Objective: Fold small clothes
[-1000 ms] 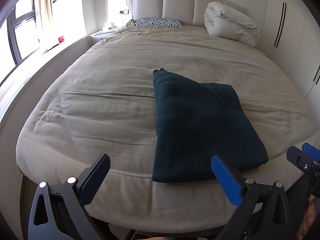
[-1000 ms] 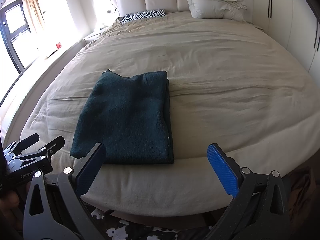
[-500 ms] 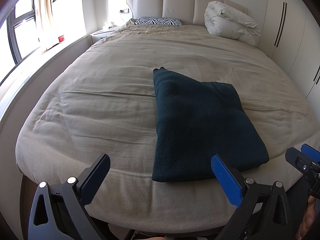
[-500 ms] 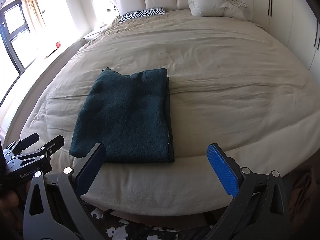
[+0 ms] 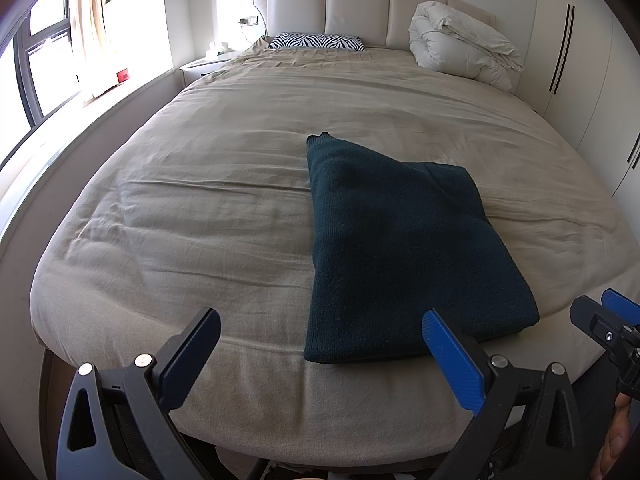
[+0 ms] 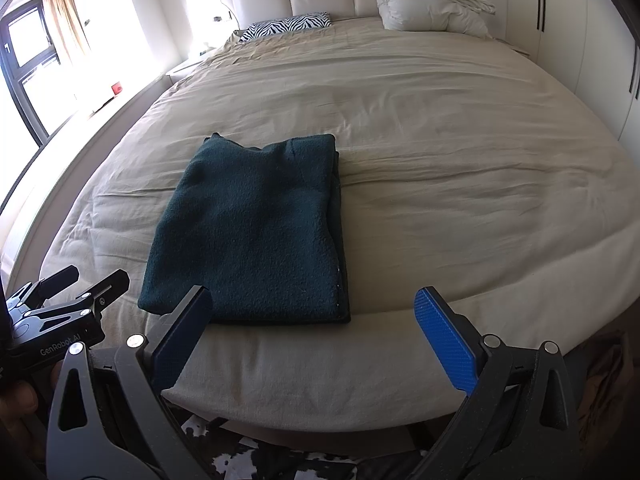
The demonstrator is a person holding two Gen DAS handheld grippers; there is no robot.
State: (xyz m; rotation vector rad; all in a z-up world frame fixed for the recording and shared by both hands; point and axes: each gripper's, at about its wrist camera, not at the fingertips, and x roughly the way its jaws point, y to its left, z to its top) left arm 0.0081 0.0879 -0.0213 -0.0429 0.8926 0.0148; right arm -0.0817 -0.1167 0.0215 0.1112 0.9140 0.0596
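Bedroom before you: a window (image 5: 36,76) with pale curtain at far left, a nightstand (image 5: 204,66) beside it, then a wide bed (image 5: 200,208) under a creased beige cover, padded headboard (image 5: 356,12) behind. On the bed, left to right: a zebra-print pillow (image 5: 316,42), a rolled white duvet (image 5: 464,52). White wardrobe doors (image 5: 580,72) line the right wall. No containers in view. Your dark green sweater (image 5: 404,248) lies folded flat near the foot edge. Your left gripper (image 5: 320,354) hovers short of it, fingers spread wide, empty. Your right gripper (image 6: 314,326) likewise, fingers spread, touching nothing.
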